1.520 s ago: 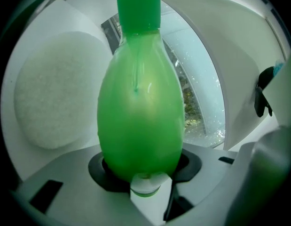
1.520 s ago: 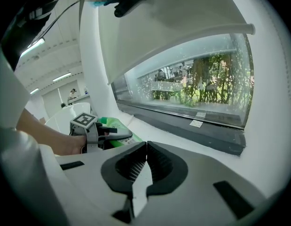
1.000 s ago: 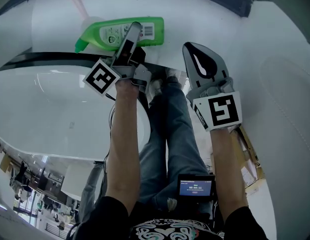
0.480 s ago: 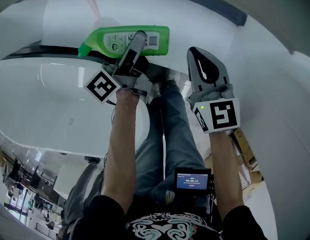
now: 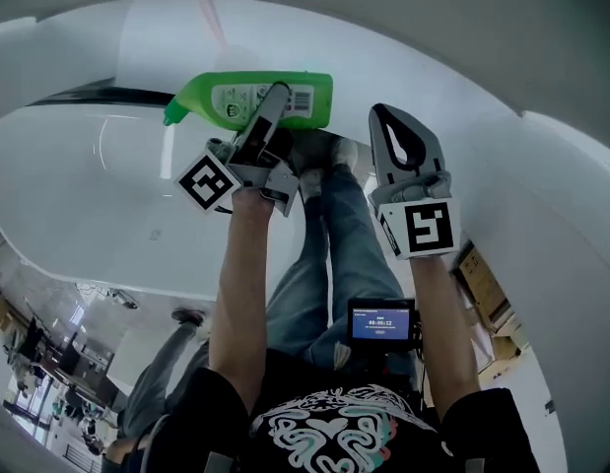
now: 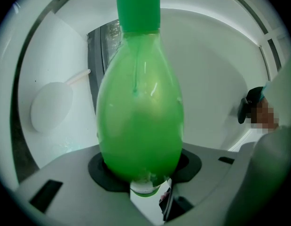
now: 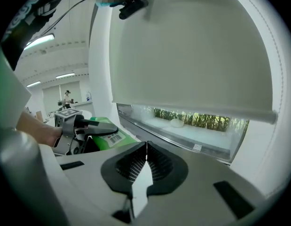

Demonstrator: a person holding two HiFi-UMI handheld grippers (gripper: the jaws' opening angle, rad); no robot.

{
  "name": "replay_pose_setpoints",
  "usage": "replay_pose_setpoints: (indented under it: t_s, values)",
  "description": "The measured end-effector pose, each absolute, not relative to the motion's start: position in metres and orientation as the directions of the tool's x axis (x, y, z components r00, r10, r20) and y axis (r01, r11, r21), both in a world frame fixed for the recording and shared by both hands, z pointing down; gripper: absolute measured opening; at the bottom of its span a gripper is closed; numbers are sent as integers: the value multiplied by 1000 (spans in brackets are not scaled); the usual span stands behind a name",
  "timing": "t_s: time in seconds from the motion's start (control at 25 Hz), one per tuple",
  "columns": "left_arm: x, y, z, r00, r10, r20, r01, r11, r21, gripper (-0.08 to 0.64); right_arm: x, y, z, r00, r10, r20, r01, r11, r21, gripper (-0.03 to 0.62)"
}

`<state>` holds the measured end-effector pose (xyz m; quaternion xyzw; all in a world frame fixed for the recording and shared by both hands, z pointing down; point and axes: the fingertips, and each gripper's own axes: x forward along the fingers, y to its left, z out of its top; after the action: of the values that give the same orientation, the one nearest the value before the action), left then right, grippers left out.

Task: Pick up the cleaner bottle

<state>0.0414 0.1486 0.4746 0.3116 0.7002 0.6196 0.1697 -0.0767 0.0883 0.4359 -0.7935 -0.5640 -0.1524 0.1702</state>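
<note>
The green cleaner bottle (image 5: 236, 99) lies crosswise in my left gripper (image 5: 277, 97), held up in the air above the white table (image 5: 98, 205). Its label and barcode face up. In the left gripper view the bottle (image 6: 138, 117) fills the middle with its green cap (image 6: 138, 11) pointing away, and both jaws of the left gripper (image 6: 144, 166) press on its body. My right gripper (image 5: 383, 116) hovers to the right of the bottle, shut with nothing in it. Its pads (image 7: 136, 166) meet, and from there the bottle (image 7: 110, 128) shows at the left.
Below are the person's jeans and shoes (image 5: 329, 156) and a small screen device (image 5: 381, 321). A cardboard box (image 5: 482, 284) sits on the floor at the right. A window with a lowered roller blind (image 7: 192, 55) faces the right gripper.
Both grippers have risen, the left one carrying the bottle up with it. The table looks farther below. Neither gripper's jaws have changed.
</note>
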Motion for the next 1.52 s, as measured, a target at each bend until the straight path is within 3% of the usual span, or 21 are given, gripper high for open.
replay_pose_setpoints:
  t_s: [0.68, 0.92, 1.52]
  values:
    - [36, 153, 457, -747, 661, 75, 151, 59, 987, 199, -104, 111, 421, 274, 892, 360, 959, -281, -35, 28]
    - [39, 148, 464, -739, 669, 77, 98, -7, 995, 199, -114, 105, 423, 245, 881, 405, 965, -261, -17, 28]
    - [31, 149, 490, -782, 623, 40, 47, -4, 999, 199, -121, 90, 450, 162, 897, 412, 985, -171, -15, 28]
